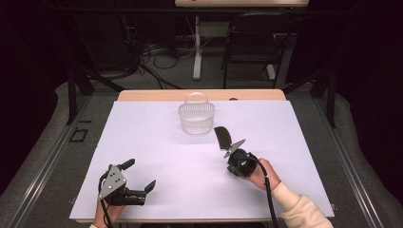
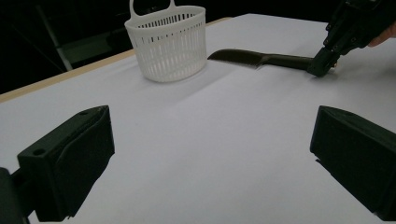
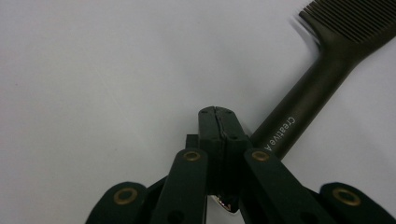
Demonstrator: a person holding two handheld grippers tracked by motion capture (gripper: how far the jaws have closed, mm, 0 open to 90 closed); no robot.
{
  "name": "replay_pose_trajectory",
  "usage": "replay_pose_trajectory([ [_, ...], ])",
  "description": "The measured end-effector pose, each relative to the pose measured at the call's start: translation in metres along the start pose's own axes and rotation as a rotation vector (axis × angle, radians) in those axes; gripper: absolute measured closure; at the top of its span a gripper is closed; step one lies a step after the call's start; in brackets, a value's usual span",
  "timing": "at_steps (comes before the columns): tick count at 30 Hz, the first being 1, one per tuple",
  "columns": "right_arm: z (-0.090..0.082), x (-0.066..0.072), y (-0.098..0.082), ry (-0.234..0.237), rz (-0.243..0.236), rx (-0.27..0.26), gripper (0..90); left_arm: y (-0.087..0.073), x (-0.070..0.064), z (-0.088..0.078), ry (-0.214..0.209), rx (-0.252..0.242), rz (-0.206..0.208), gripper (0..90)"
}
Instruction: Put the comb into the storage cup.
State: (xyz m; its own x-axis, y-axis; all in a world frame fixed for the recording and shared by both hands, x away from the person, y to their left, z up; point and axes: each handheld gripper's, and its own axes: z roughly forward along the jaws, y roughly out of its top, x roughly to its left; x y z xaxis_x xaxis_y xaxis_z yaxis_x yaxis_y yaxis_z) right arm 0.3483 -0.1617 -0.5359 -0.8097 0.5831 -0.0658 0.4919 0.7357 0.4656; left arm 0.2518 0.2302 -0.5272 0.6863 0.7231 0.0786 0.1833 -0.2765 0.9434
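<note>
Comb point(image 1: 221, 136) — I hold its handle end in my right gripper point(image 1: 232, 151), jaws clamped; long axis points up-left toward basket point(image 1: 196, 118). Left gripper point(image 1: 141, 176) agape, far.

Room dim, bkgd nearly black; tabletop point(image 1: 157, 142) sheet lit evenly from above, w/ soft faint shadows. High view grainy, low-res. Comb point(image 3: 322, 70) teeth slightly blurred at frame edge.

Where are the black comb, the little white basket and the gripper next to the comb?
Comb point(image 3: 303, 105): right gripper view, on its handle.
Basket point(image 1: 196, 118): high view, on its slatted front wall.
Right gripper point(image 2: 321, 67): left gripper view, at its jaw tips by the comb's handle end.
</note>
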Motion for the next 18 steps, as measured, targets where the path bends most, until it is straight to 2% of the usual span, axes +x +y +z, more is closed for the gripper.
replay_pose_trajectory([
  [10,-0.0003,-0.0009,-0.0005,-0.002,0.009,-0.006,90.0,0.0000,-0.0001,-0.0001,-0.001,0.000,0.001,0.0],
  [13,-0.0018,-0.0016,0.0001,0.009,0.020,-0.017,85.5,0.0001,-0.0001,-0.0001,-0.001,-0.001,0.001,0.0],
  [18,-0.0064,-0.0019,0.0018,0.026,0.052,-0.034,71.2,0.0000,-0.0002,0.0000,-0.001,-0.001,0.001,0.0],
])
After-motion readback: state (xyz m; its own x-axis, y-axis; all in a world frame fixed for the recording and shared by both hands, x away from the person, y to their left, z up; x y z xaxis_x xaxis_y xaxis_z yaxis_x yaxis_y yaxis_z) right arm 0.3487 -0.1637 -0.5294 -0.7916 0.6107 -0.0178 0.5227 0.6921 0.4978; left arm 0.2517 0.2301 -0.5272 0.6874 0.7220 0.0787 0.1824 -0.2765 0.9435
